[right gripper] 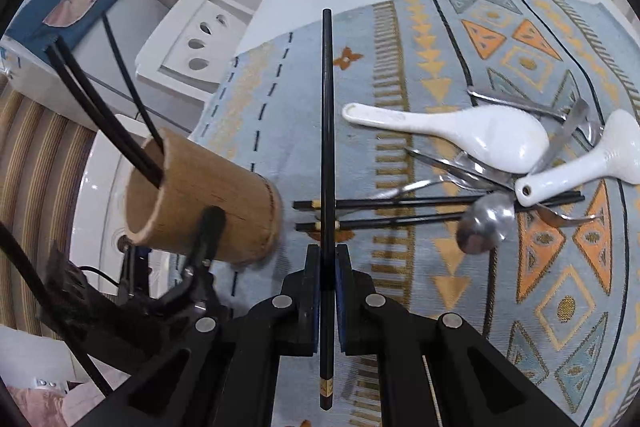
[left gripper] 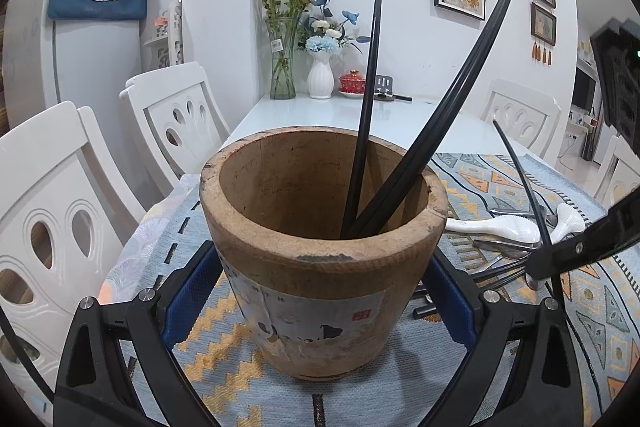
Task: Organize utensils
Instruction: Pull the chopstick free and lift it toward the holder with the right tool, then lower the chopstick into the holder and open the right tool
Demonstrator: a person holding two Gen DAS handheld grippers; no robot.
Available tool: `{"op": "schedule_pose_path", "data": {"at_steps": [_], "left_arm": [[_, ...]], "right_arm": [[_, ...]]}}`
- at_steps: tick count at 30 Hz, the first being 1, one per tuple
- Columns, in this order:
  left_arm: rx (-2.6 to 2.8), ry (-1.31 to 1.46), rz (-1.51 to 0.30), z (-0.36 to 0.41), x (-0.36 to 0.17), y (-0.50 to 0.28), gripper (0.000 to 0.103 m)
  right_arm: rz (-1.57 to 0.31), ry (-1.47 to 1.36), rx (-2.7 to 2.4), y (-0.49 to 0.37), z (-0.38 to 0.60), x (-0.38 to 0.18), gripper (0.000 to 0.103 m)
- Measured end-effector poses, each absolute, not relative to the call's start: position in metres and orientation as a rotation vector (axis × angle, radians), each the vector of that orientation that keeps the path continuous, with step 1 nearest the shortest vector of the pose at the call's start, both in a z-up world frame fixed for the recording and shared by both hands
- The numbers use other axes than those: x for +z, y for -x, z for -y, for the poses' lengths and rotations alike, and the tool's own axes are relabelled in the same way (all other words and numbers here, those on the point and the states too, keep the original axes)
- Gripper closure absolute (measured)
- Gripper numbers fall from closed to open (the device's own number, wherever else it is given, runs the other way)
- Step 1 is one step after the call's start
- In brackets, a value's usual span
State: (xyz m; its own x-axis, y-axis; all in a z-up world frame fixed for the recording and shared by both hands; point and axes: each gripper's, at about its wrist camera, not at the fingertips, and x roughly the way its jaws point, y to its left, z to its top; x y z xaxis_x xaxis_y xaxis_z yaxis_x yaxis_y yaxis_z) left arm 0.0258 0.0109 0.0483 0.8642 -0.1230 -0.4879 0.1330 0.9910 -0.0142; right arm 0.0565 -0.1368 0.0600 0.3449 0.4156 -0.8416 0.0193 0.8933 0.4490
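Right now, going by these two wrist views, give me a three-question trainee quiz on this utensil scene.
1. True or false: the right gripper is shut on a black chopstick.
2. How many chopsticks stand in the wooden holder? A) one B) three C) six
3. What does the left gripper grip?

Key: 1 true. 2 B. 3 The wooden holder; white spoons and metal spoons lie on the patterned cloth.

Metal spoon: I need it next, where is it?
Right wrist view, right of centre: the metal spoon lies on the patterned cloth, its bowl over two black chopsticks.
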Motion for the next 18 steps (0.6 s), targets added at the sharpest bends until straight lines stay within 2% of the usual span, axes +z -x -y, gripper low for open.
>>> {"op": "schedule_pose_path", "data": {"at_steps": [18], "left_arm": [[-0.137, -0.017, -0.512, -0.012, 0.048, -0.026, 0.005]], "right_arm": [[-0.967, -0.403, 0.359, -0.077, 0.132, 0.164, 0.097]]}}
